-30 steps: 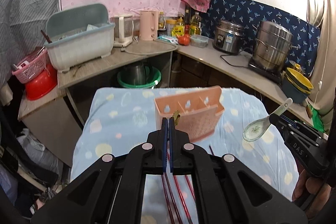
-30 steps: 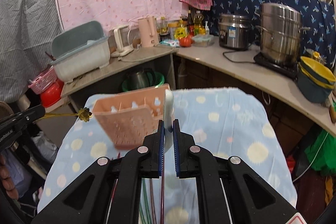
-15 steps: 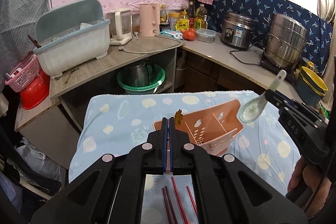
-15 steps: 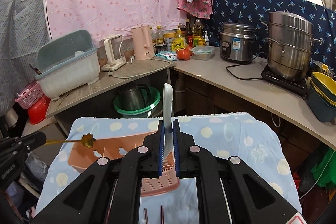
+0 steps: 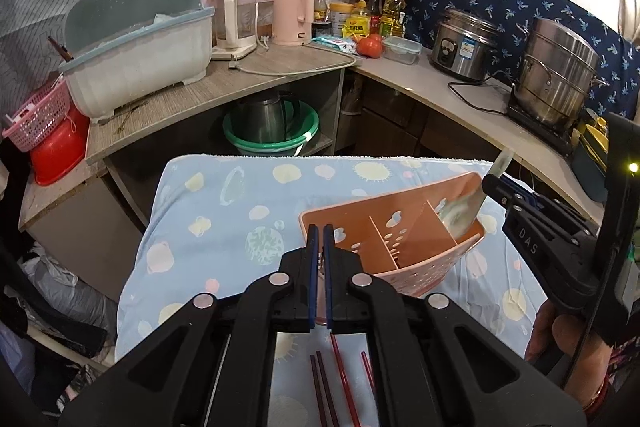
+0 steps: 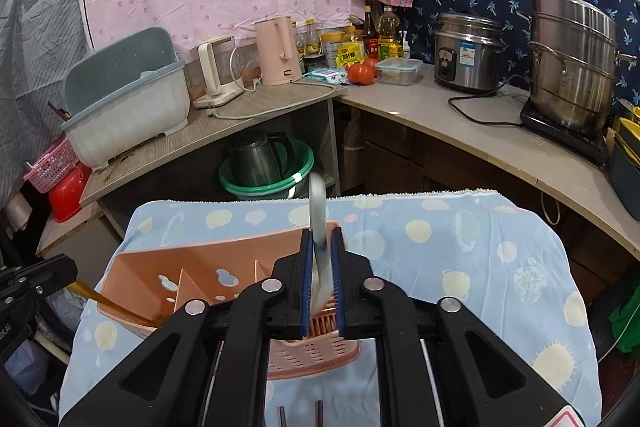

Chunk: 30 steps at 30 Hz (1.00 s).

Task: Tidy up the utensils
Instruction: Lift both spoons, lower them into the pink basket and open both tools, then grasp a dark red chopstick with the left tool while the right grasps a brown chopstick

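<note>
Left gripper [image 5: 319, 231]: jaws opening, a narrow gap between the blue pads; thin golden handle just visible in the gap, grip on it not clear.
Golden utensil [image 6: 120, 311]: slanting from the left gripper's tip down into the holder's left end; lower end hidden behind the right gripper's body.
Right gripper [image 6: 320, 239]: jaws opening, pads slightly apart; spoon between them, blurred, contact with the pads not clear.
White spoon [image 6: 319, 227]: between the right pads, one rounded end poking up past the tips; in the left wrist view, bowl [image 5: 460, 211] down inside the holder's compartment nearest the right gripper.
Pink utensil holder [image 5: 400, 227]: tilted on the table, directly ahead of and below both gripper tips, dividers showing.
Red chopsticks [image 5: 340, 375]: flat on the cloth under the left gripper's body, nearer than the holder.
Blue patterned tablecloth [image 6: 460, 247]: beneath both grippers, under holder and chopsticks.
Hand [image 5: 568, 331]: around the right gripper's handle, to the right of the left gripper.
</note>
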Each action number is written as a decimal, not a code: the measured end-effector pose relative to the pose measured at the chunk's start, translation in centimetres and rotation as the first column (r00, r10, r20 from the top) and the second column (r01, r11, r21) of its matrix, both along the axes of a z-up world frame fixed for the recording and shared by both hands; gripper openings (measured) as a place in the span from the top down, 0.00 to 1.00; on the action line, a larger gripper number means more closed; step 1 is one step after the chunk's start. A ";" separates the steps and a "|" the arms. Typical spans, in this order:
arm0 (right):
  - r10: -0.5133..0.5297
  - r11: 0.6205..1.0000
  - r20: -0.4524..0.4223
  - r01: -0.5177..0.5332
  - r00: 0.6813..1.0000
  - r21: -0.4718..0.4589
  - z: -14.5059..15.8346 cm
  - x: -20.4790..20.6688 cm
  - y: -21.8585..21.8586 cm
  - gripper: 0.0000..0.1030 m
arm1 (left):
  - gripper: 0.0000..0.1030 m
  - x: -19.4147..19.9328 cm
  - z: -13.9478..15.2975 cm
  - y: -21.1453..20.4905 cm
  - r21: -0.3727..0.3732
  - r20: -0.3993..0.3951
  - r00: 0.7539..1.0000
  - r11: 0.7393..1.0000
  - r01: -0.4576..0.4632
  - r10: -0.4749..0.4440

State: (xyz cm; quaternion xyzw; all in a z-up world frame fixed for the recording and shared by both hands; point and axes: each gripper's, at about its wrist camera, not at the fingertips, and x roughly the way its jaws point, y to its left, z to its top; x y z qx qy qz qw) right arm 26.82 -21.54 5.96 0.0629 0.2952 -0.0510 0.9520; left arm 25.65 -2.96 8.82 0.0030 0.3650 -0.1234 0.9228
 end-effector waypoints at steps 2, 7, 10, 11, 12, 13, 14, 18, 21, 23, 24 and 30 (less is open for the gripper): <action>-0.014 1.000 0.022 0.014 1.000 -0.005 0.3 -0.6 0.0 0.60 | 0.67 0.0 0.0 0.2 0.001 -0.002 1.000 1.000 -0.026 0.026; -0.026 1.000 0.050 0.025 0.998 0.014 1.3 -2.5 -0.5 0.58 | 0.51 -0.9 0.5 0.6 0.003 0.025 0.999 0.999 -0.048 0.048; -0.025 0.999 0.052 0.024 0.998 0.029 1.6 -4.2 -0.6 0.58 | 0.51 -1.7 0.7 0.9 0.005 0.030 0.999 0.999 -0.046 0.046; -0.023 0.999 0.052 0.021 0.998 0.035 1.6 -5.1 -0.6 0.58 | 0.51 -2.1 0.8 1.0 0.003 0.032 0.998 0.999 -0.045 0.045; -0.022 0.999 0.051 0.020 0.998 0.040 1.6 -5.9 -0.5 0.58 | 0.51 -2.4 0.8 1.1 0.001 0.031 0.999 0.999 -0.045 0.045; -0.018 0.999 0.049 0.016 0.999 0.046 1.7 -6.6 -0.5 0.58 | 0.51 -3.0 0.8 1.2 -0.005 0.028 0.999 0.999 -0.043 0.044; -0.013 0.999 0.045 0.011 0.999 0.052 1.6 -7.4 -0.4 0.58 | 0.51 -3.6 0.7 1.3 -0.009 0.024 0.999 0.999 -0.040 0.040; 0.005 0.997 0.016 -0.006 1.000 0.074 0.7 -11.6 0.3 0.58 | 0.51 -6.3 -0.1 1.3 -0.006 0.008 1.000 1.000 -0.020 0.020; 0.012 0.996 -0.021 -0.011 1.000 0.089 -0.6 -14.9 0.8 0.58 | 0.51 -8.6 -1.4 1.3 -0.002 -0.022 1.000 1.000 -0.001 0.001; 0.015 0.995 -0.048 -0.010 0.999 0.098 -1.6 -16.7 1.0 0.58 | 0.51 -10.2 -2.7 1.4 -0.005 -0.051 0.999 1.000 0.013 -0.014; 0.018 0.994 -0.061 -0.012 0.998 0.106 -2.1 -17.6 1.2 0.58 | 0.51 -11.0 -3.3 1.3 -0.011 -0.061 0.998 1.000 0.020 -0.021; 0.021 0.996 -0.127 -0.009 0.992 0.094 -4.5 -22.0 1.8 0.58 | 0.48 -14.5 -6.4 1.2 0.001 -0.119 0.992 1.000 0.030 -0.030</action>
